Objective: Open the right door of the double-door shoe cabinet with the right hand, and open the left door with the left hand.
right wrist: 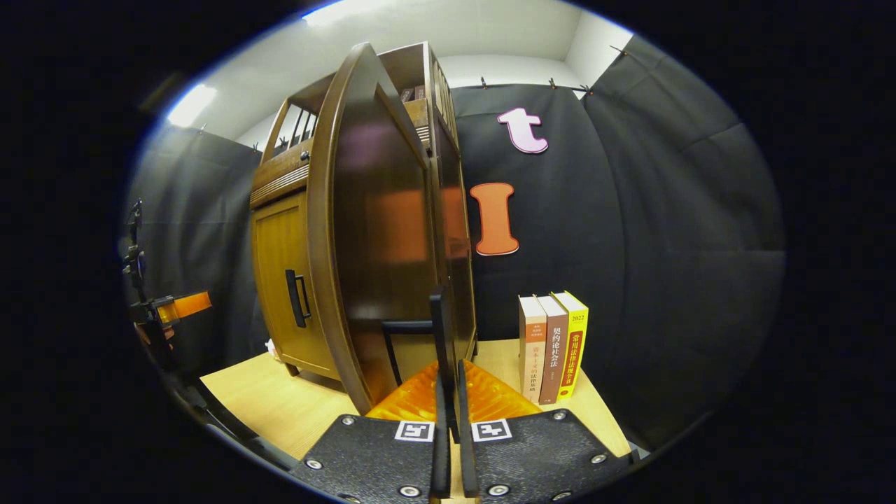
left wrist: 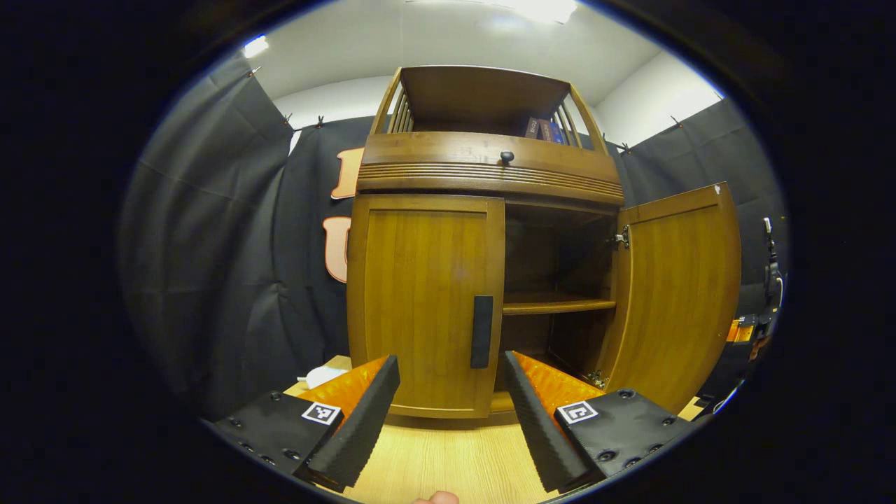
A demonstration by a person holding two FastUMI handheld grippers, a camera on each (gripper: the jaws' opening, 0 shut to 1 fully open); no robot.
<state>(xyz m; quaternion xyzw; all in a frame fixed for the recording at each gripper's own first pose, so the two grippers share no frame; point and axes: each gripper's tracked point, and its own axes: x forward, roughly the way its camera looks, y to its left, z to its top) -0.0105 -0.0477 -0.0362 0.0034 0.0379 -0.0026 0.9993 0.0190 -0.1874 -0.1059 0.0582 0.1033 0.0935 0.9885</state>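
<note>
Left gripper hangs wide open before the left door's handle, that left door not yet opened while the right door stands swung out. In the right gripper view, the right gripper is clamped on the right door's handle, so half the task remains.

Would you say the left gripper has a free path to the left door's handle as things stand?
Probably yes. The left gripper is open and faces the handle on the closed left door, with nothing between them; the open right door stands off to the side.
</note>
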